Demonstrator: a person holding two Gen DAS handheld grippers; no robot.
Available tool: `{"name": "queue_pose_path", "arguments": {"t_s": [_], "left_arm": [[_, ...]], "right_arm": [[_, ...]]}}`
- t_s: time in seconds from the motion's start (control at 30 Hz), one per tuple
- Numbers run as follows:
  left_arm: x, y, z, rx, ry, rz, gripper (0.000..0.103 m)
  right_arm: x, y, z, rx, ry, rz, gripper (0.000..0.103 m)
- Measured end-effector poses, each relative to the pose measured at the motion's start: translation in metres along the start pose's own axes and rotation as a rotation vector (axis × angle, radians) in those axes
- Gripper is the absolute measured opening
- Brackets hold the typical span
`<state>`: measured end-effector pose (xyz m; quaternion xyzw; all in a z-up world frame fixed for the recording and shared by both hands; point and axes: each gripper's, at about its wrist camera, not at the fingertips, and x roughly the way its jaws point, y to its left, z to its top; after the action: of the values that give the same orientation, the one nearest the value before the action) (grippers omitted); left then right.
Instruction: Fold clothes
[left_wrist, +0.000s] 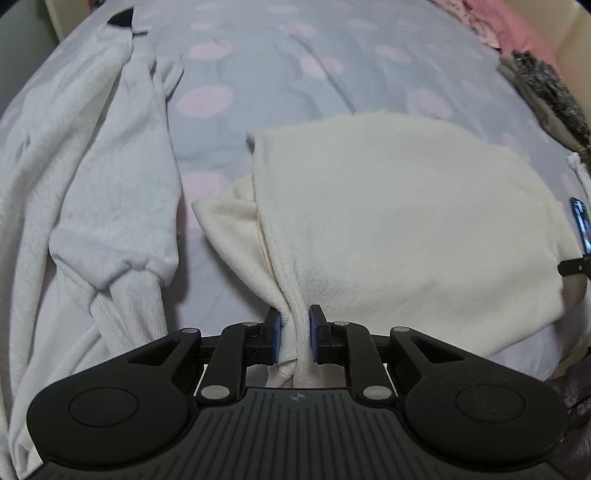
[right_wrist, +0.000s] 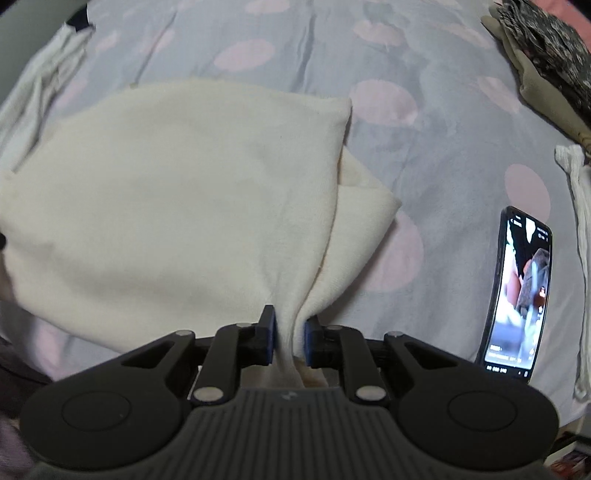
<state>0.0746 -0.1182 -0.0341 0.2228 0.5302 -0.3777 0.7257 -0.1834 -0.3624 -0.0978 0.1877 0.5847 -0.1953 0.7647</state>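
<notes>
A cream garment (left_wrist: 388, 206) lies folded on the bed, with a second layer showing at its side; it also fills the right wrist view (right_wrist: 177, 206). My left gripper (left_wrist: 295, 338) is shut on its near left corner, the cloth bunched between the blue pads. My right gripper (right_wrist: 288, 341) is shut on its near right corner in the same way. Both corners are lifted slightly off the bed.
The bed sheet (left_wrist: 258, 74) is grey with pink dots. A white sweatshirt (left_wrist: 92, 177) lies at the left. A lit phone (right_wrist: 521, 291) lies at the right beside a white cloth (right_wrist: 580, 221). Dark and pink clothes (right_wrist: 546, 55) are piled at the far right.
</notes>
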Motion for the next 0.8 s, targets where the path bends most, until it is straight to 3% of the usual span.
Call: {"name": "queue_pose_path", "arguments": {"t_s": [0.13, 0.2, 0.37, 0.63, 0.8], "left_arm": [[0.007, 0.011, 0.000, -0.032, 0.029, 0.031, 0.025], [0.002, 0.012, 0.000, -0.033, 0.004, 0.051, 0.025], [-0.026, 0.008, 0.003, -0.057, -0.162, 0.107, 0.025], [-0.012, -0.025, 0.017, 0.034, -0.211, 0.055, 0.026], [0.006, -0.051, 0.026, 0.120, -0.217, 0.033, 0.026]], "right_arm": [[0.007, -0.002, 0.000, 0.000, -0.020, -0.020, 0.030], [0.005, -0.002, -0.002, 0.000, -0.046, -0.031, 0.047], [0.001, -0.003, -0.006, -0.002, -0.112, -0.058, 0.057], [0.013, -0.018, 0.010, 0.099, -0.119, -0.004, 0.058], [0.023, -0.031, 0.021, 0.184, -0.110, 0.046, 0.064]]}}
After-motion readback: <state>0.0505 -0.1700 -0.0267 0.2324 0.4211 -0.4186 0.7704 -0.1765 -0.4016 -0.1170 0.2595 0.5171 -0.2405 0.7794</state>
